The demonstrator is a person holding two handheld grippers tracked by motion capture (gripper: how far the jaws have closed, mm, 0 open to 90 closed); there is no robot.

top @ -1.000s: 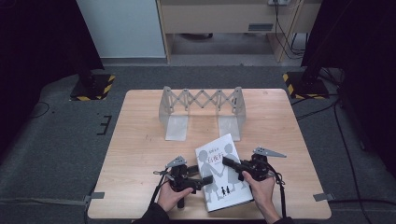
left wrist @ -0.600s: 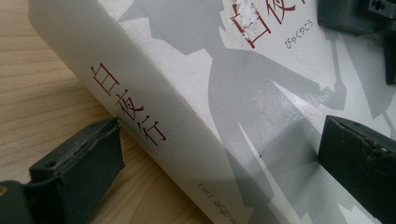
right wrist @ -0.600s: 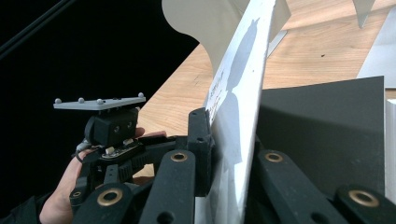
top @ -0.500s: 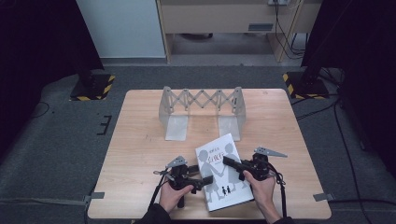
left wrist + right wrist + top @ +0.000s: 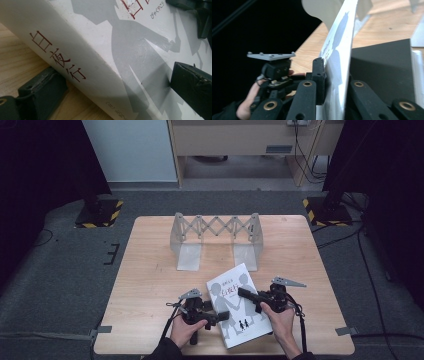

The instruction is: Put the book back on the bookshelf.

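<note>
A white book (image 5: 236, 304) with grey silhouette figures and red characters on its cover sits near the front edge of the wooden table (image 5: 150, 275), slightly right of centre, skewed so its top corner points toward the far edge.

The left gripper (image 5: 212, 314), held in the person's left hand (image 5: 184, 332), meets the book at its left, spine side. In the left gripper view one black jaw lies on the table under the spine and the other sits over the cover, so the jaws straddle the spine; whether they actually press the book cannot be told.

The right gripper (image 5: 246, 295), held in the right hand (image 5: 280, 320), reaches over the book from its right side. In the right gripper view the front cover (image 5: 338, 75) stands raised between the two jaws, pinched thin between them, while the book block lies dark beneath.

A grey accordion-style rack (image 5: 215, 237) stands toward the far edge of the table, well apart from the book and both grippers
</note>
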